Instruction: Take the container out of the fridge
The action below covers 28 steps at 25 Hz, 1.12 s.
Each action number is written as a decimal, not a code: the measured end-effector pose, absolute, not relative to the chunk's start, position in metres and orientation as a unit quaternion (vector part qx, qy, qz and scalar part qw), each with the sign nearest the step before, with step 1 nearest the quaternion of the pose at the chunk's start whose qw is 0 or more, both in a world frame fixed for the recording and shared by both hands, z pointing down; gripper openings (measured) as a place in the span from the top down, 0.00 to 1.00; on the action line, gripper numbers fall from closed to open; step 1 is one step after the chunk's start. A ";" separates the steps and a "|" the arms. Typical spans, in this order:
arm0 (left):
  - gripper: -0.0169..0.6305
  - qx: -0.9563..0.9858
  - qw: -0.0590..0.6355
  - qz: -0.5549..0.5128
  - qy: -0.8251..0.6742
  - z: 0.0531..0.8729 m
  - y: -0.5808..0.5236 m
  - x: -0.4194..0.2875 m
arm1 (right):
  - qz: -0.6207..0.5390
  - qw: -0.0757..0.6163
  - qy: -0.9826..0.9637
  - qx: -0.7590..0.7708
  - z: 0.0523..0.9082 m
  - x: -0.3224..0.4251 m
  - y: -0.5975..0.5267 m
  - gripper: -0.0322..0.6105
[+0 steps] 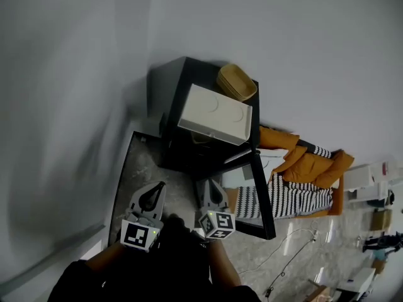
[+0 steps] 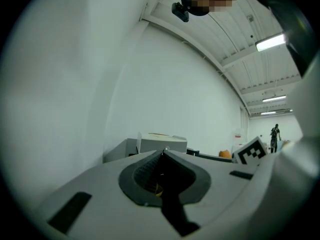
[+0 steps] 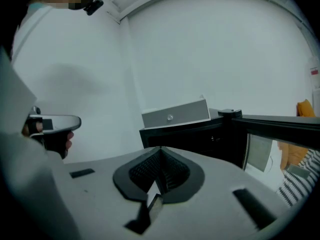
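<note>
Fridge (image 1: 169, 90) with its door (image 1: 263, 197) swung open, white box (image 1: 216, 113) on top.
Left gripper (image 1: 156, 190) and right gripper (image 1: 211, 189) hang before it, all 2 with jaws pressed together, empty.

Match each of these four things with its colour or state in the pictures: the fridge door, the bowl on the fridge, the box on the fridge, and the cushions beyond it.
Things:
1. fridge door
2. bowl
3. box
4. cushions

Colour or state:
a. orange
b. white
c. swung open
d. tan

Pairs: 1-c, 2-d, 3-b, 4-a
</note>
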<state>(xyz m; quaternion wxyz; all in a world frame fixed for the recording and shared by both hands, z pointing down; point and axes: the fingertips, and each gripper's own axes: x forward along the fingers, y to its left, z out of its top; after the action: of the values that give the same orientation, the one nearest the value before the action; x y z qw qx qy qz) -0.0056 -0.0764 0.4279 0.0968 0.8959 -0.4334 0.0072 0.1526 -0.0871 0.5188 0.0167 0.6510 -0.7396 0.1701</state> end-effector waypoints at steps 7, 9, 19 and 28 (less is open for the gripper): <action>0.97 0.893 0.103 0.010 -0.438 0.429 -0.102 0.006 | 0.175 0.084 -0.747 0.635 0.566 0.172 -0.137 0.95; 0.97 0.890 0.100 0.008 -0.444 0.429 -0.111 0.012 | 0.176 0.098 -0.751 0.629 0.586 0.180 -0.152 0.95; 0.97 0.871 0.102 0.008 -0.480 0.438 -0.142 0.031 | 0.163 0.202 -0.785 0.562 0.667 0.190 -0.213 0.95; 0.97 0.854 0.120 0.014 -0.506 0.451 -0.150 0.035 | 0.138 0.326 -0.787 0.505 0.752 0.192 -0.229 0.95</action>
<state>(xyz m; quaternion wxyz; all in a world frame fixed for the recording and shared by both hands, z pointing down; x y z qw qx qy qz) 0.0346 -0.1505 0.4507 0.1197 0.8538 -0.5064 0.0144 0.1919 -0.2292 0.7521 0.3261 0.5047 -0.7874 0.1377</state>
